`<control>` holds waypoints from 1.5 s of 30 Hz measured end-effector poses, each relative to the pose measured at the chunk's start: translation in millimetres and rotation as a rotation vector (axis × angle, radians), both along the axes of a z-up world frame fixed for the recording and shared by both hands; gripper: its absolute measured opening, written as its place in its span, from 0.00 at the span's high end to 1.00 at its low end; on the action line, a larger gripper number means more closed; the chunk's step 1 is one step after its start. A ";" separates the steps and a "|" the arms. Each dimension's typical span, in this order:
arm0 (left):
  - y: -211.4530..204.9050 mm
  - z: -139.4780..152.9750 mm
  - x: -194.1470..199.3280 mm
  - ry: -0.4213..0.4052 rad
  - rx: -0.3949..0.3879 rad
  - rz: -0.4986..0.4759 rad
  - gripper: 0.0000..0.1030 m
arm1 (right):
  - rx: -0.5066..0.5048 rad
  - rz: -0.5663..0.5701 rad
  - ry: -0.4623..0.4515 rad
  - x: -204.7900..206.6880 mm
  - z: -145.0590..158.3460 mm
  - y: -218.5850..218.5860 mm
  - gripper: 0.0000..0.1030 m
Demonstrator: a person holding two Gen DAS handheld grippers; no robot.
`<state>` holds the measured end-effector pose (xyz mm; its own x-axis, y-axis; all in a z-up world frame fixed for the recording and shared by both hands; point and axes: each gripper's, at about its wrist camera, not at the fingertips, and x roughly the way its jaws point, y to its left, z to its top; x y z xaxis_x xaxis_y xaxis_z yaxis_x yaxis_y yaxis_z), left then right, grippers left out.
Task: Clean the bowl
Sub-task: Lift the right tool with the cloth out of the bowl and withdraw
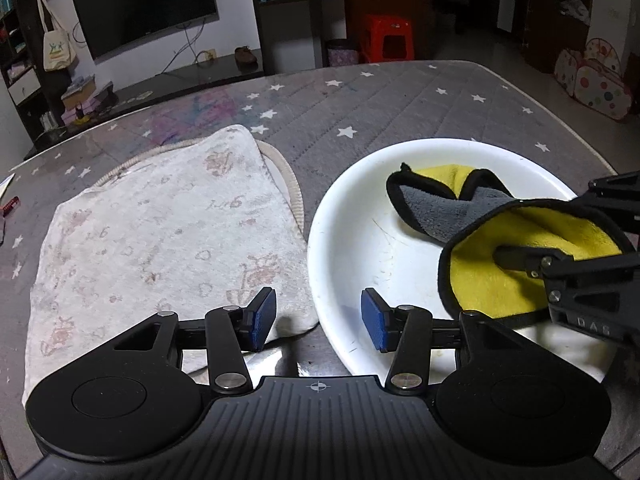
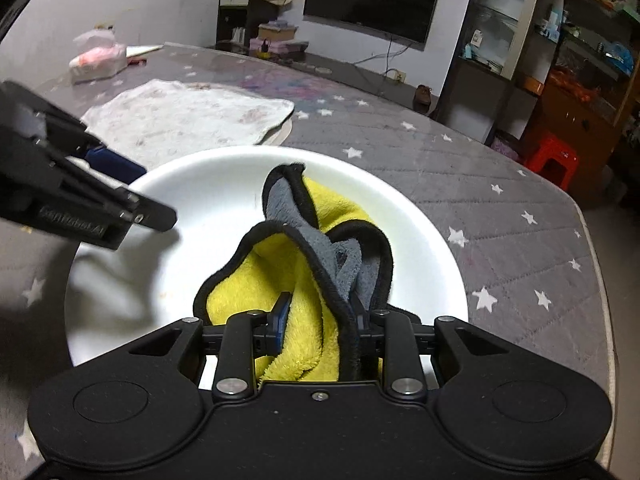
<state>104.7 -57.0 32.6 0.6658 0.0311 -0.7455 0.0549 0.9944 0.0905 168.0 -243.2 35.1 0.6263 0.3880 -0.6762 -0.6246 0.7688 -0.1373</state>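
White and round, the shallow plastic bowl [image 1: 360,240] sits beside the pale printed towel [image 1: 160,240]; the left gripper [image 1: 318,316] gapes wide at its rim. The right gripper [image 2: 320,320] squeezes the yellow-and-grey fluffy cloth [image 2: 304,248] inside the bowl. Wiping time: next, rub round.

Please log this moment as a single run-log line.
step: wiping | right gripper: shut on yellow-grey cloth inside white bowl | left gripper: open at bowl's near rim | beside: white towel
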 end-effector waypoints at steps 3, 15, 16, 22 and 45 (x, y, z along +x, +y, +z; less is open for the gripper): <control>3.0 4.4 -1.8 -0.014 0.001 0.006 0.50 | 0.034 -0.008 -0.019 -1.4 7.9 -3.7 0.58; 24.0 22.6 -6.4 -0.102 -0.040 0.055 0.40 | 0.176 -0.076 -0.115 -15.9 47.2 -45.4 0.42; 26.6 23.8 -6.8 -0.110 -0.041 0.059 0.40 | 0.185 -0.084 -0.123 -16.8 49.3 -49.5 0.41; 44.5 30.1 -7.3 -0.155 -0.044 0.095 0.34 | 0.223 -0.139 -0.181 -19.5 59.1 -73.4 0.25; 113.3 -9.5 34.0 -0.225 -0.073 0.191 0.26 | 0.232 -0.546 -0.109 44.8 -24.2 -157.4 0.14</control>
